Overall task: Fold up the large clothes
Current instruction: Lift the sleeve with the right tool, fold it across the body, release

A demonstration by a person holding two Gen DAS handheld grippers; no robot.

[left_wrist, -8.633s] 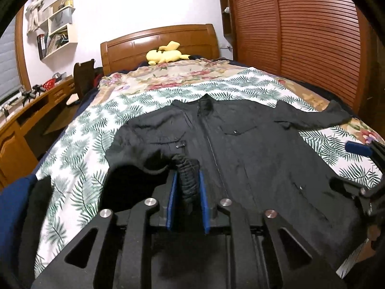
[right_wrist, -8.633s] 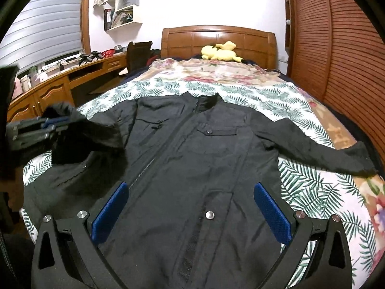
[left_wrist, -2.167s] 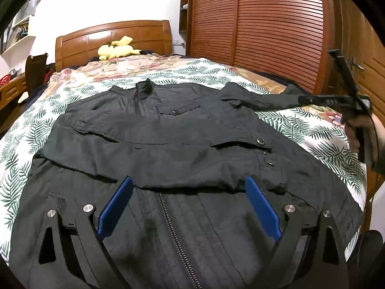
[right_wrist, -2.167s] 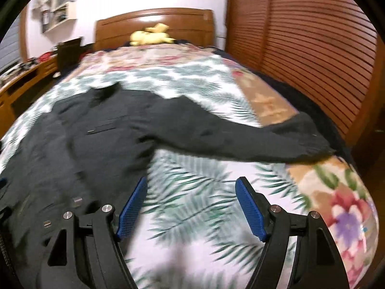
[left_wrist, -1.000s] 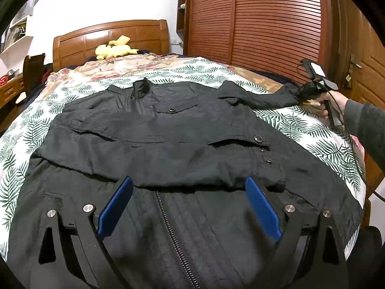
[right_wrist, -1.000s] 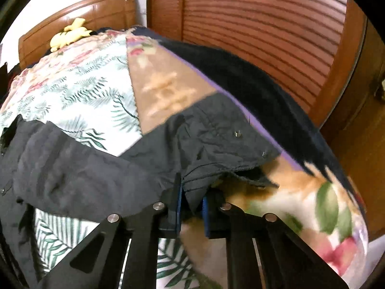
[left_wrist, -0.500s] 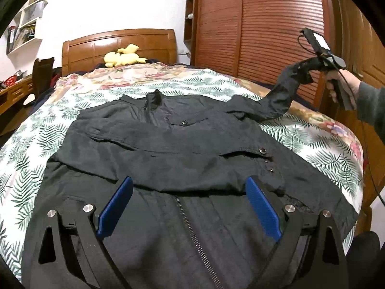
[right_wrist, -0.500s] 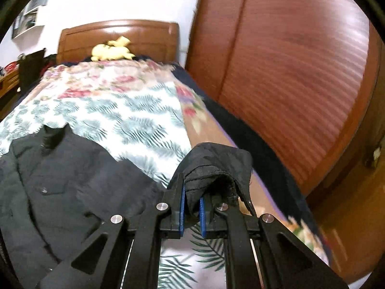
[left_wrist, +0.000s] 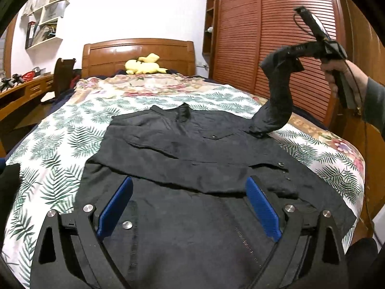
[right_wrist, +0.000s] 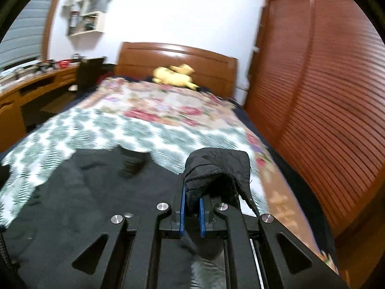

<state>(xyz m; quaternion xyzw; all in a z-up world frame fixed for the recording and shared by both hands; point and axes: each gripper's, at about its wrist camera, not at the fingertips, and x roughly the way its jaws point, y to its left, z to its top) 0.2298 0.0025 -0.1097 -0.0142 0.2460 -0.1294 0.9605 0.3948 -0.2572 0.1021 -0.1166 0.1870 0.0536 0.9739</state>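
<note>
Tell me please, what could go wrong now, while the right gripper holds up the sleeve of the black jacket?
1. The right gripper pinches only the cuff edge of the sleeve; the hanging weight might pull it free.
2. The left gripper is open above the jacket, pinning nothing, so a sideways pull could drag the body and spoil the other sleeve, already folded across the chest.
</note>
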